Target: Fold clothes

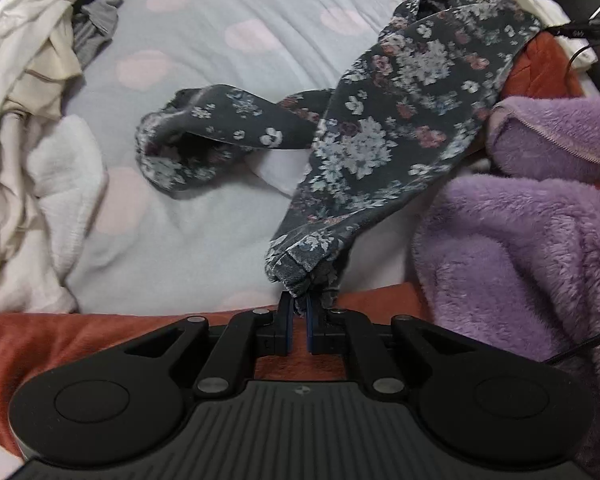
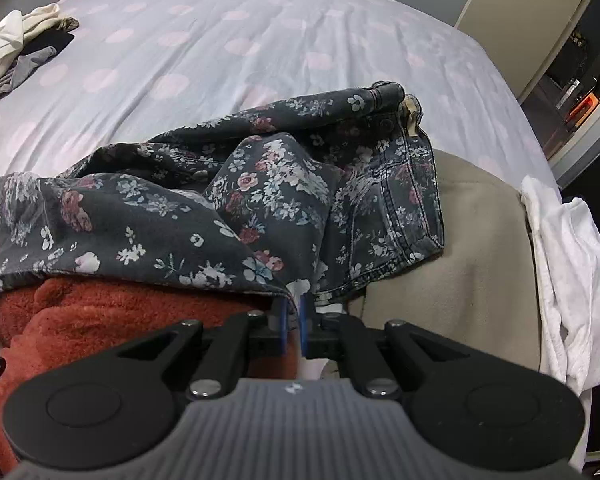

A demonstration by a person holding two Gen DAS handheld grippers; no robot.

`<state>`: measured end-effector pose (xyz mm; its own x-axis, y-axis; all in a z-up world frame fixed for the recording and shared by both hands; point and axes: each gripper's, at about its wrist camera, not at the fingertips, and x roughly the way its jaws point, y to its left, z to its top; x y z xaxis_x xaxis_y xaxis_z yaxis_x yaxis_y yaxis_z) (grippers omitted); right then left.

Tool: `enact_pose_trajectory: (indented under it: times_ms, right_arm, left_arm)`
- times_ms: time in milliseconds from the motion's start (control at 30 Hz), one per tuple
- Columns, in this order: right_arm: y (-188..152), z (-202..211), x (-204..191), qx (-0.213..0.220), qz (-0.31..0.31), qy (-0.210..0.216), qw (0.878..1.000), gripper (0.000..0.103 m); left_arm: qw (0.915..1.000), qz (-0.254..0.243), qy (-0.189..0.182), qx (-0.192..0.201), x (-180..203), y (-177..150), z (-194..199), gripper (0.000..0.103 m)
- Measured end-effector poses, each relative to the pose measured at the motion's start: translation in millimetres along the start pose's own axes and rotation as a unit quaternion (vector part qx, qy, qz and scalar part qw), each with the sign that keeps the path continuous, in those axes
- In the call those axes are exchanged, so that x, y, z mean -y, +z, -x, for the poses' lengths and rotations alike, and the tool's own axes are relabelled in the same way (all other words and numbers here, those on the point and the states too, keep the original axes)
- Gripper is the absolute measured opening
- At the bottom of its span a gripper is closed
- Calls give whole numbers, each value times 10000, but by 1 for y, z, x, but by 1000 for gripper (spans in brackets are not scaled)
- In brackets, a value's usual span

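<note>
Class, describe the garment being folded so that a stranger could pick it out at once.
Start at the bed with the pale dotted sheet. At its near edge lie fleecy blankets; across them stretch the floral trousers. They alone are dark denim printed with small flowers; the neighbours are plain.

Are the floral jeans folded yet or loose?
Loose: floral jeans lie twisted, legs apart, with left gripper pinching one hem.

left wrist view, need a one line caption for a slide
Left gripper shut on the leg hem of floral trousers stretched across a dotted bedsheet, purple fleece alongside.
</note>
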<state>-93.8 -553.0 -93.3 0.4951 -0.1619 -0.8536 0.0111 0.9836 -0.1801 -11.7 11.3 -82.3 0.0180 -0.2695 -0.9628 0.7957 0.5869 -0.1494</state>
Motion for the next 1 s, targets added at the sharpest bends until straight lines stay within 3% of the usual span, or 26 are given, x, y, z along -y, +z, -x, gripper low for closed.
enact_pose_trajectory:
  times_ms: [67, 133, 167, 200, 233, 400, 533, 733, 833, 1000]
  right_arm:
    - [-2, 4, 1, 29, -2, 3, 10000, 14]
    - [-5, 9, 4, 50, -33, 29, 10000, 22]
    - [-8, 12, 6, 62, -78, 47, 9999, 32]
    - [-10, 16, 8, 75, -122, 65, 9999, 34]
    - [-12, 19, 10, 88, -169, 78, 9998, 34]
    - [-11, 34, 22, 287, -365, 9, 9989, 37]
    - [2, 37, 26, 474, -475, -19, 9977, 43]
    - [14, 37, 18, 667, -378, -54, 9970, 46]
    - [16, 34, 19, 681, -434, -60, 9967, 47]
    - [20, 20, 21, 559, -486, -66, 9972, 53]
  left_arm:
    - [9998, 57, -172, -12, -2, -1, 3, 12]
    - [9996, 116, -233, 107, -4, -2, 12, 27]
    - [9994, 148, -265, 175, -6, -2, 17, 29]
    - [9990, 202, -292, 273, -8, 0, 22, 34]
    - [9982, 295, -308, 424, -12, 3, 27, 41]
    - [9895, 902, -245, 1101, -35, 25, 43, 52]
    - [9794, 1553, 102, 1287, -61, 56, 29, 53]
    - [9653, 2211, 272, 1361, -94, 92, -5, 53]
    - [9586, 2589, 384, 1121, -110, 105, -24, 53]
    - [9459, 3178, 160, 639, -129, 112, -61, 53]
